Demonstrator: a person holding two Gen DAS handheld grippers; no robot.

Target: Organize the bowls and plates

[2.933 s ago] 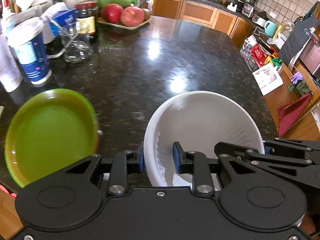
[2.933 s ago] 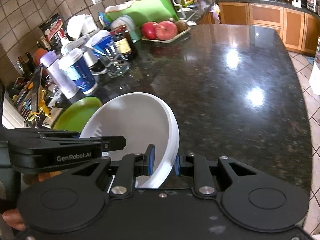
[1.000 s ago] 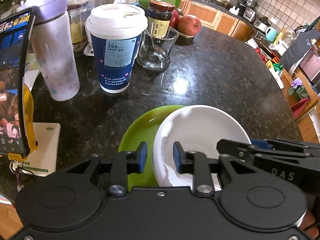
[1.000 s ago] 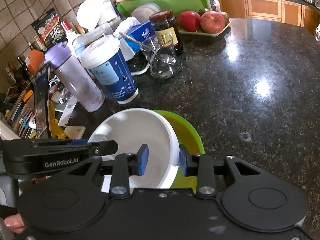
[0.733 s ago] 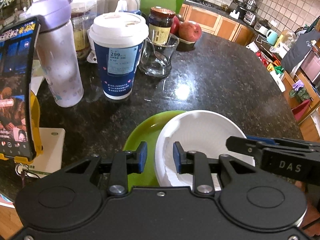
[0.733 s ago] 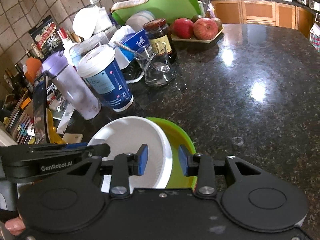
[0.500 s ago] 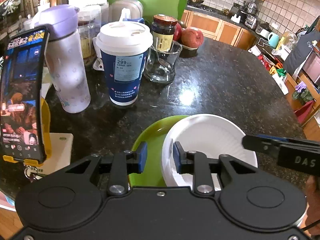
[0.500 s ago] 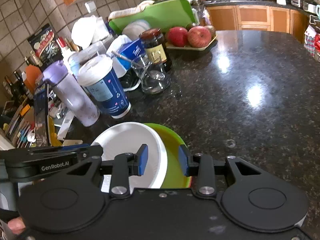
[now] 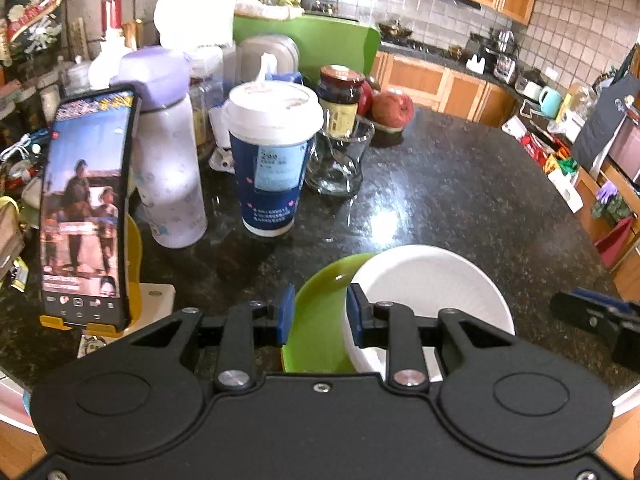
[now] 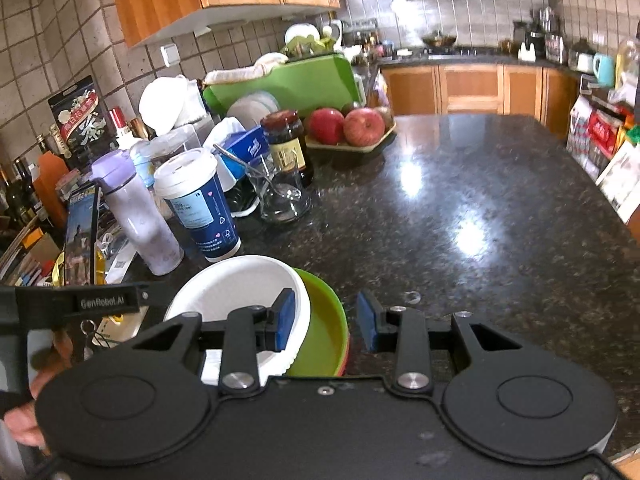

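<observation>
A white bowl (image 9: pixel 432 288) rests in a green plate (image 9: pixel 320 320) on the black granite counter (image 9: pixel 460 184), near its front edge. My left gripper (image 9: pixel 320 316) is open and empty, raised just behind the plate, one finger in front of the bowl's left rim. In the right wrist view the bowl (image 10: pixel 236 284) sits on the left part of the plate (image 10: pixel 326 336). My right gripper (image 10: pixel 326 322) is open and empty, raised above the plate's right side, its left finger in front of the bowl's rim.
Behind the dishes stand a blue paper cup (image 9: pixel 274 164), a lilac bottle (image 9: pixel 166 164), a phone on a yellow stand (image 9: pixel 86 216), a glass (image 9: pixel 338 160), a jar (image 9: pixel 340 96) and a tray of apples (image 10: pixel 348 128). The counter's right edge drops to the floor.
Both grippers have opened wider, let go of the white bowl and drawn up and back. The bowl now rests in the green plate.
</observation>
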